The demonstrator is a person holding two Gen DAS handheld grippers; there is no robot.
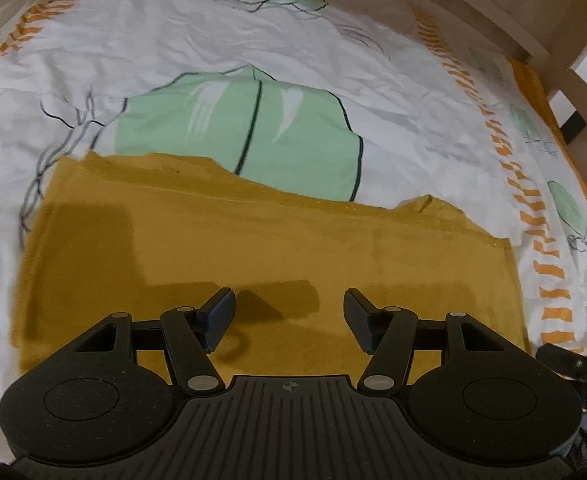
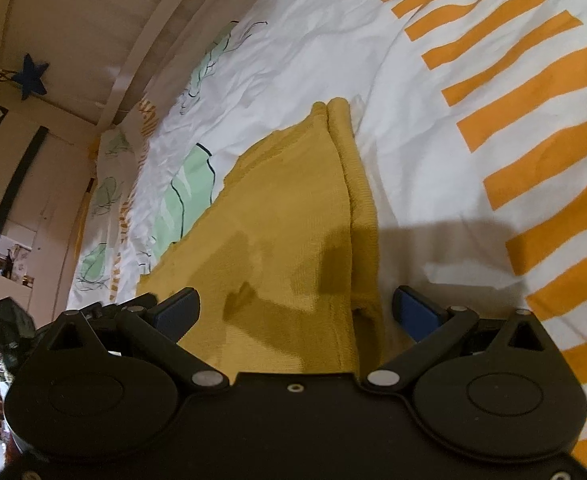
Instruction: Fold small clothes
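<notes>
Left wrist view: mustard garment [image 1: 229, 248] flat on bedsheet [image 1: 333, 60], left gripper [image 1: 289, 316] spread wide, empty. Right gripper [image 2: 295, 312] also wide apart over doubled edge [image 2: 353, 184]. Looks mid-fold; next, pinch an edge.

**Matte black grippers, blue-padded fingers**

The left gripper [image 1: 289, 314] has a ribbed black housing with a small crosshair mark, round caps and silver pivot pins. The right gripper [image 2: 295, 312] has a smooth housing, a centre screw and blue pads [image 2: 413, 312].
</notes>
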